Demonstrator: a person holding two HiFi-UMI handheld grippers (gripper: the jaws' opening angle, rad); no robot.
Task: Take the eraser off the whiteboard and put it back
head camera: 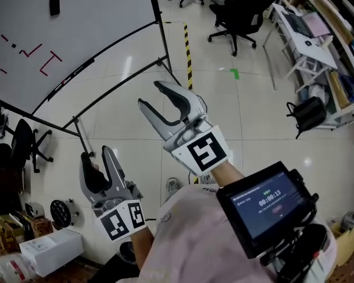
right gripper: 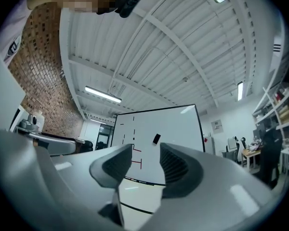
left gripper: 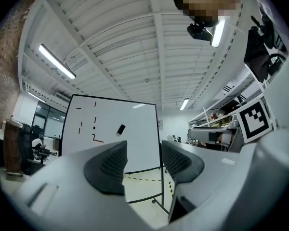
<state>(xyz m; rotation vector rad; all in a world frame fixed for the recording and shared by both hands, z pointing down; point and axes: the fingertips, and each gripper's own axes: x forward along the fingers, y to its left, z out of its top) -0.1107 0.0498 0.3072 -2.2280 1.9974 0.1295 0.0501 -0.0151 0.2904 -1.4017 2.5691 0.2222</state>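
Step closer to the whiteboard (head camera: 76,28), aim the empty, half-open right hand-held gripper (head camera: 156,99) squarely across the black eraser (head camera: 54,5) stuck high on it, keeping the equally empty, half-open left hand-held gripper (head camera: 95,158) clear.

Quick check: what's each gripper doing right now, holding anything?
Left gripper: open, nothing between the jaws.
Right gripper: open, nothing between the jaws.
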